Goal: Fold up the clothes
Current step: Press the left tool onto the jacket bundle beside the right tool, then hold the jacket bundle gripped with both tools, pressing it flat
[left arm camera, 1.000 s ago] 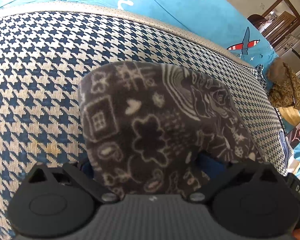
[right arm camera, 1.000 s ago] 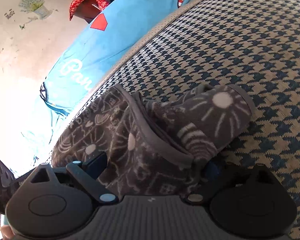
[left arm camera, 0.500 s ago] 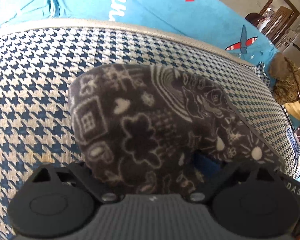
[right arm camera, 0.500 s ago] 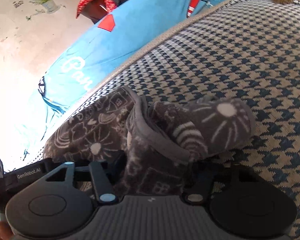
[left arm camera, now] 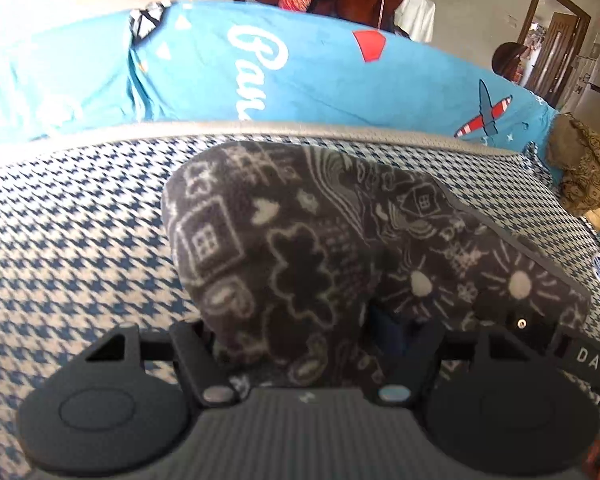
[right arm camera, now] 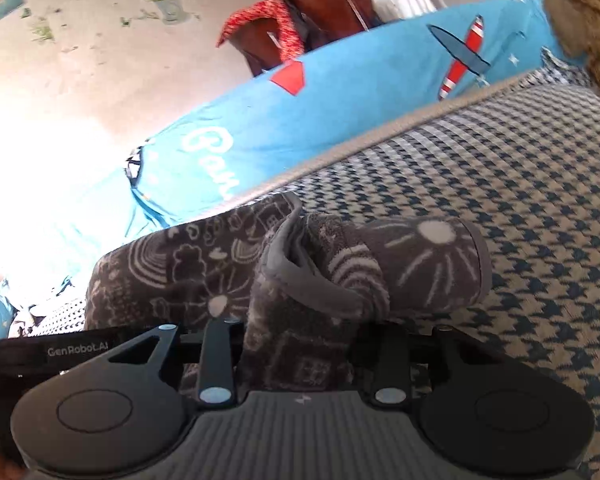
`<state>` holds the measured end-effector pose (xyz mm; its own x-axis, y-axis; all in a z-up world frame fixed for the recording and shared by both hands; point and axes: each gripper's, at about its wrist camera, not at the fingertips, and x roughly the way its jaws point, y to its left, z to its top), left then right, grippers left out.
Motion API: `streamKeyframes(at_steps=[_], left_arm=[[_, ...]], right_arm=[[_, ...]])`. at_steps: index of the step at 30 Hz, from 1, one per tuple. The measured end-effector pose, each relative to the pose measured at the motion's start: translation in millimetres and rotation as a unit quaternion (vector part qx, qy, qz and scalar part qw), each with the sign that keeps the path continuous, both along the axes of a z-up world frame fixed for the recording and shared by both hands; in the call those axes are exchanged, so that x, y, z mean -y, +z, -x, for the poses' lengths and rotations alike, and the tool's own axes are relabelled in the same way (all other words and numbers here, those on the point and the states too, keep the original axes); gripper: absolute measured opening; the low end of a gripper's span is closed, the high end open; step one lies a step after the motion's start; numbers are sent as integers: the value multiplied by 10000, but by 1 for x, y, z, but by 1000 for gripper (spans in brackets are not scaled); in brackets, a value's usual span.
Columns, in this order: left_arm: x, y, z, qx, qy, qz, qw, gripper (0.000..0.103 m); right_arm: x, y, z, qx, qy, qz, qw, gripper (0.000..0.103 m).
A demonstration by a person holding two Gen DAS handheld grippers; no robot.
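1. A grey fleece garment (left arm camera: pixel 300 248) with white doodle print lies bunched on the houndstooth mattress (left arm camera: pixel 68 240), close to its grey-piped far edge.
2. The left tongs (left arm camera: pixel 304 344) are closing, with a fold of the fleece between their jaws.
3. The right tongs (right arm camera: pixel 300 356) are closing on the garment's hemmed edge (right arm camera: pixel 312 284); fabric fills the narrow gap.
4. A blue printed sheet (left arm camera: pixel 320 72) lies beyond the mattress edge.

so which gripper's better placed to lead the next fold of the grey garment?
Right, probably. The right gripper has its closing jaws around the grey garment at its hemmed edge; the left gripper bites a hemless bunch.
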<state>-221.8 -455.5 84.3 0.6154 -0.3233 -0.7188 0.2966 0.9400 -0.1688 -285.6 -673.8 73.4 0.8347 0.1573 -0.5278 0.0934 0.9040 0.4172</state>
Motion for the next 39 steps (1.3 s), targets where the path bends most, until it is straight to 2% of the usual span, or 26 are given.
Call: streamKeyframes(at_steps=[9,24,39], left_arm=[[-23,19,4,123,320,-320,9989,67],[-75,35,15,283,786,-524,9951,67],[-95,38,20,408,1054,-648,9915,67]], right_arm=[[-31,8,-10,143,375,-20,9992,37],[-85,18,-16,349,983,115,9945,37],[-103,18,-26,396,1239,242,9912,37]])
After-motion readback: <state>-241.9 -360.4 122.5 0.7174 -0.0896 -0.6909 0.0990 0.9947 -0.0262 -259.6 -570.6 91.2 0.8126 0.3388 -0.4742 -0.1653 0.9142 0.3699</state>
